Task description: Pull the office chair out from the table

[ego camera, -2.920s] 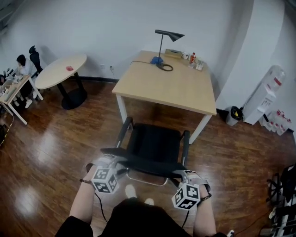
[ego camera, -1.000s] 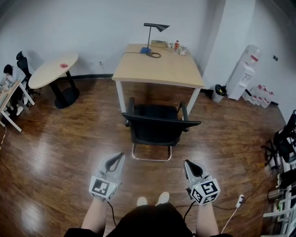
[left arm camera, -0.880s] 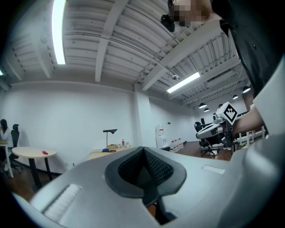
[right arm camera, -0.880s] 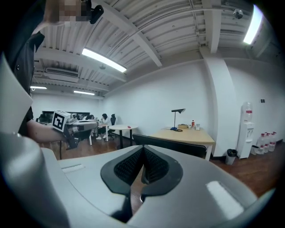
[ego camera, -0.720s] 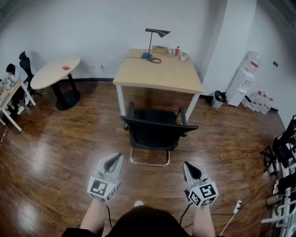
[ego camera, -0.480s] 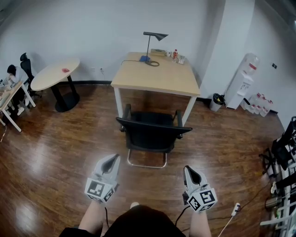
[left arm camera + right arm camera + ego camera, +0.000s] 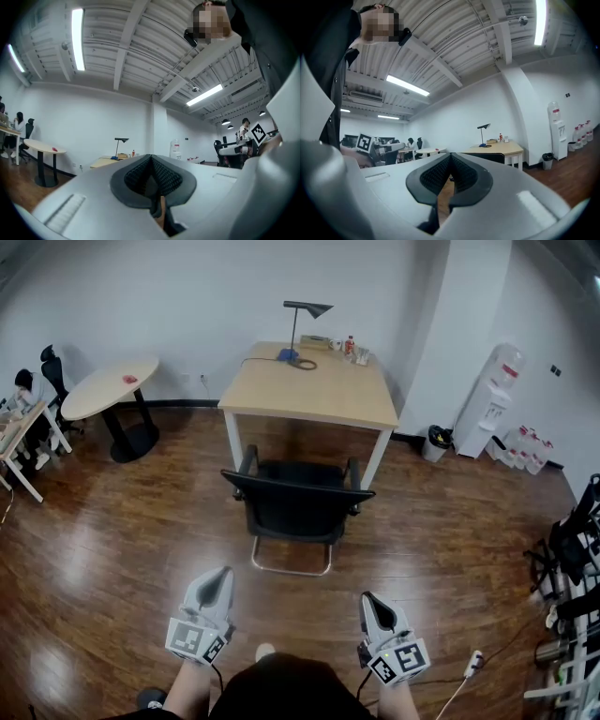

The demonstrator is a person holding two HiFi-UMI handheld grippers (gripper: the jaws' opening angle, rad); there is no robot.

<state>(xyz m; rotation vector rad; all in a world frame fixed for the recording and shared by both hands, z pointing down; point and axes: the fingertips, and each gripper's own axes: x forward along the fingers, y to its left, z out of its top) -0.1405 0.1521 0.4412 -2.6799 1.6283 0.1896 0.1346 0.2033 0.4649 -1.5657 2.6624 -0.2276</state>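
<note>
Wood floor point(image 7: 94, 549) | left gripper point(image 7: 224, 572), right gripper point(image 7: 367, 597) level, short of office chair point(image 7: 295, 507) | jaws clenched, empty

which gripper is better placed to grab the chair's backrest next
Left, marginally: the left gripper sits a little nearer the office chair than the right gripper. Both are shut and clear of it.

A round table point(image 7: 112, 385) stands at left, a water dispenser point(image 7: 494, 399) and bin point(image 7: 434, 440) at right.
</note>
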